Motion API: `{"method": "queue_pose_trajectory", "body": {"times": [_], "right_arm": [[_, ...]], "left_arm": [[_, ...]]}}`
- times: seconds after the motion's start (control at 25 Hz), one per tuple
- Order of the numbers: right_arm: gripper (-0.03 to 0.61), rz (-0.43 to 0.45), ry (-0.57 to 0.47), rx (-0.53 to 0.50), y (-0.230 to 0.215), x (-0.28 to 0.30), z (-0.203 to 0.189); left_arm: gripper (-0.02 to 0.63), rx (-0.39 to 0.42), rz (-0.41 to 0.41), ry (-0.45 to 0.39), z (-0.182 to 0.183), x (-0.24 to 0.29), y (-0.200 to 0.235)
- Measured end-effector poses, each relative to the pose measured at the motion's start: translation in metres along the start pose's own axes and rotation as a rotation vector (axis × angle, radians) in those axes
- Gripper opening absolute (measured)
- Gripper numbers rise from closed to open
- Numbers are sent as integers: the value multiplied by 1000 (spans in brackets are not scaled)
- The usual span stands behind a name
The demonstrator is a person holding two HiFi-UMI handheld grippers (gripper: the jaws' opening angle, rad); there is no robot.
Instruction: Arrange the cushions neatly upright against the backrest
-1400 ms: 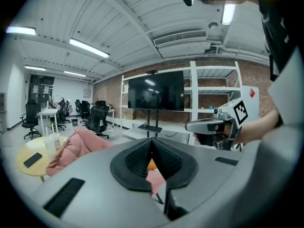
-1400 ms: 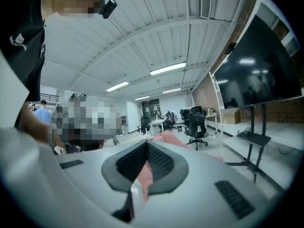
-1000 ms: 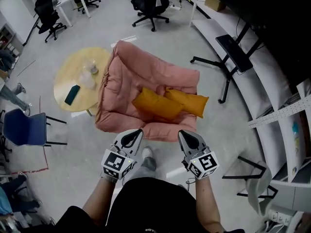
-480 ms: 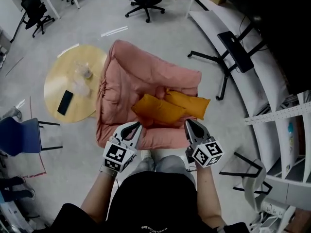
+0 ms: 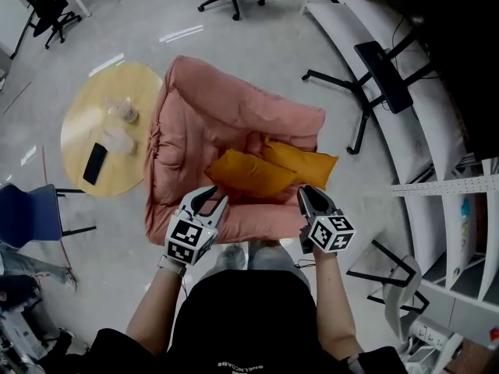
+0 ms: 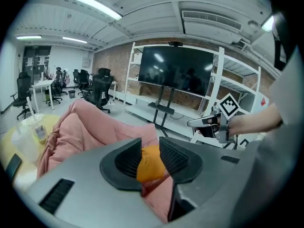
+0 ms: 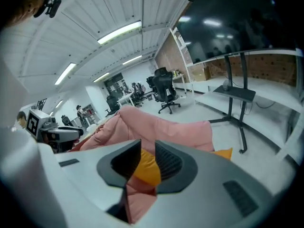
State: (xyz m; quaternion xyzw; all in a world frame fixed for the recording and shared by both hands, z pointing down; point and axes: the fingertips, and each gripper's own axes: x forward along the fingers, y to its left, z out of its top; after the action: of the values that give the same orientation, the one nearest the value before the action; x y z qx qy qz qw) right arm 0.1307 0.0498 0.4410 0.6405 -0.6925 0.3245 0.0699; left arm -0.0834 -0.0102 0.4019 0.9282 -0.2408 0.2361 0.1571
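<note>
armchair (image 5: 226,115) — pink quilted cloth | cushions (image 5: 249,174) — matt orange fabric | table (image 5: 84,117): smooth pale wood

The person wears a black short-sleeved top (image 5: 234,318) with a line of small pale lettering on it. The left hand-held gripper (image 5: 207,199) and right hand-held gripper (image 5: 310,196) are grey-shelled with black ribbed pads (image 6: 127,159). Each carries a white cube (image 5: 189,241) printed with black square markers. Both pairs of jaws have just been opening, with nothing between them.

Open air lay above the near edge of the pink sofa (image 5: 249,220). Two orange cushions (image 5: 249,176) filled the seat's middle. The padded backrest (image 5: 234,100) closed the far side, and a round table (image 5: 132,170) stood just left.
</note>
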Motion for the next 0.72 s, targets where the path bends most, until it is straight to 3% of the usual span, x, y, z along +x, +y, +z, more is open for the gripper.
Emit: {"method": "queue_pose_trajectory", "body": {"times": [0.12,0.28,0.52,0.72], "right_arm": [[135,-3,65,40,-24,20,-14],[156,3,141,83,-50,47,-36],[260,4,281,143,-87,98,-83],[305,-13,392,231,-123,130,-132]], "left_arm": [[149,-7,27,43,-6,17,7],[191,-34,85,104,-24,42,22],[267,-119,126,205,-59,86,44],[299,-165,150,253,-76,115,56]]}}
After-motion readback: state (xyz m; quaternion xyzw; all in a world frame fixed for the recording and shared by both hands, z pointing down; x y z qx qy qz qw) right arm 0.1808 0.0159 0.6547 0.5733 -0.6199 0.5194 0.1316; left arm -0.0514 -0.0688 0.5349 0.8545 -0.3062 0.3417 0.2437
